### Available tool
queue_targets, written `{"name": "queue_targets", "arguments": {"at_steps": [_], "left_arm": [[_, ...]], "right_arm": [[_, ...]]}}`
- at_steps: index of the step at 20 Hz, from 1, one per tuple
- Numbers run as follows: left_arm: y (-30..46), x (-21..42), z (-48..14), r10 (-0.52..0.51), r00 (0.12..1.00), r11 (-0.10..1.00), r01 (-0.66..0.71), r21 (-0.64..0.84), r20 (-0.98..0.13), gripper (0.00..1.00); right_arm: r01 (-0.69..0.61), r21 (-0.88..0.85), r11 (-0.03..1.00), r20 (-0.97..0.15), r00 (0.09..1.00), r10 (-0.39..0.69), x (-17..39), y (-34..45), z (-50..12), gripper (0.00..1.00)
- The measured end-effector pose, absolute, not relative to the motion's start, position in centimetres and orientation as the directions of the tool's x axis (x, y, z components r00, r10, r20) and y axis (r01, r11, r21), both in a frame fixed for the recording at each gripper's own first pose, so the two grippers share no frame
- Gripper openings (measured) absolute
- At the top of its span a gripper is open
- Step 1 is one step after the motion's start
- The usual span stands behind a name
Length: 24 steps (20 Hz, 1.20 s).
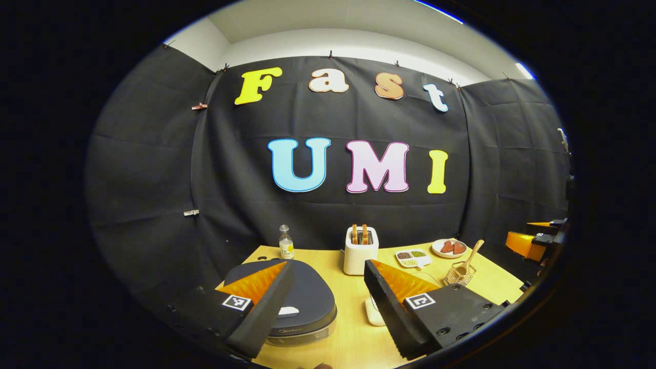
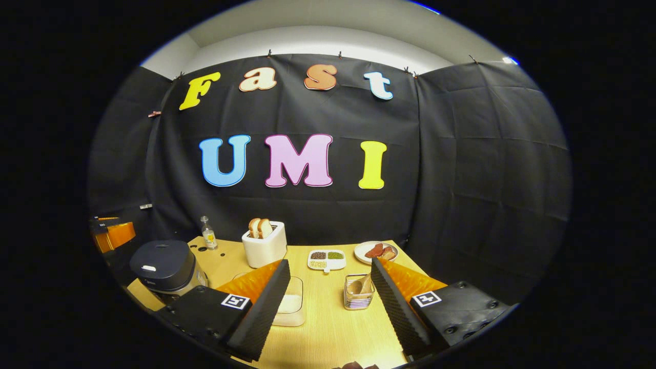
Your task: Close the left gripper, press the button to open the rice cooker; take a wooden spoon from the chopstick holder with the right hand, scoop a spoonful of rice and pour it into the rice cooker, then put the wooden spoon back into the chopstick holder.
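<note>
Cooker (image 1: 302,302), lid down, at the table's (image 2: 328,333) left end, below the left gripper (image 1: 328,287), fingers spread. Right gripper (image 2: 330,289), likewise released, above the rice box (image 2: 291,307) and wire holder (image 2: 357,299); spoon (image 2: 359,285) upright in holder.

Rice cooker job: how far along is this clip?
Nothing done yet. The rice cooker lid is down, the wooden spoon stands in the chopstick holder. Left tool hovers open above the cooker; right tool open. Pressing, scooping, pouring, returning remain.
</note>
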<state>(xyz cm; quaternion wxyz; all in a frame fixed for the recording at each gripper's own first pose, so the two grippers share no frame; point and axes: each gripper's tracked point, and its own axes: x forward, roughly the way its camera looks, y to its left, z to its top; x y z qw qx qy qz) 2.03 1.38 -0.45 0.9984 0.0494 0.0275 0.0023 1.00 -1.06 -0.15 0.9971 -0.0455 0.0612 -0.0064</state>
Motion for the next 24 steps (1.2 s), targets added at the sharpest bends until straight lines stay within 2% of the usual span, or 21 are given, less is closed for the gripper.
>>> {"name": "queue_targets", "arguments": {"at_steps": [6, 8, 10, 17, 24], "left_arm": [[0.5, 2.9, -1.2, -0.050, 0.997, 0.999, 0.050, 0.012, -0.067, 0.94], [-0.5, 3.5, -1.7, -0.098, 0.992, 0.995, 0.098, -0.007, -0.079, 0.95], [-0.7, 3.7, -1.9, -0.107, 0.990, 0.994, 0.106, -0.012, -0.091, 0.95], [-3.5, 3.5, -1.5, -0.150, 0.986, 0.989, 0.151, 0.008, -0.072, 0.95], [-4.2, 3.3, -0.7, -0.084, 0.996, 0.995, 0.086, 0.043, -0.043, 0.95]], "right_arm": [[-0.009, -0.075, 0.997, -0.093, 0.996, 0.002, 1.2, -0.3, 0.6, 0.99], [-0.030, -0.133, 0.991, -0.072, 0.997, 0.020, 1.3, -0.6, 0.8, 0.99], [-0.044, -0.159, 0.986, -0.083, 0.996, 0.031, 1.1, -0.7, 0.2, 0.99], [-0.035, -0.089, 0.995, -0.103, 0.994, 0.026, 0.6, -1.2, 0.0, 0.99], [-0.021, -0.055, 0.998, -0.116, 0.993, 0.015, 1.7, -4.8, 0.0, 0.99]]}}
